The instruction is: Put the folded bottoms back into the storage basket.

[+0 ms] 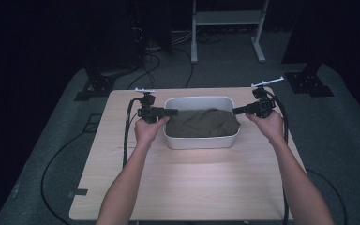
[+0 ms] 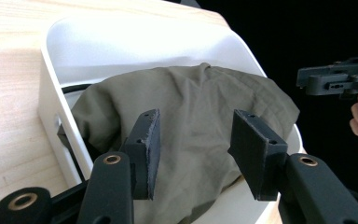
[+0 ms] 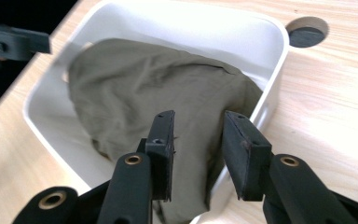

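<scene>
Where the cloth [image 2: 191,116] fills the tub [image 2: 121,42], its floor hides — folds indistinct.

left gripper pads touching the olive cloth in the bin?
Apart. In the left gripper view, the left gripper holds its jaws open above the olive cloth in the white bin; cloth shows unpinched between the pads.

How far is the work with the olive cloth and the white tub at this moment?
Done: the olive cloth lies bunched inside the white tub. In hand: the left hand-held gripper and right hand-held gripper hover at opposite ends of the tub, jaws parted, nothing pinched. Left: probably gripping the cloth; which way it goes next is unclear.
</scene>
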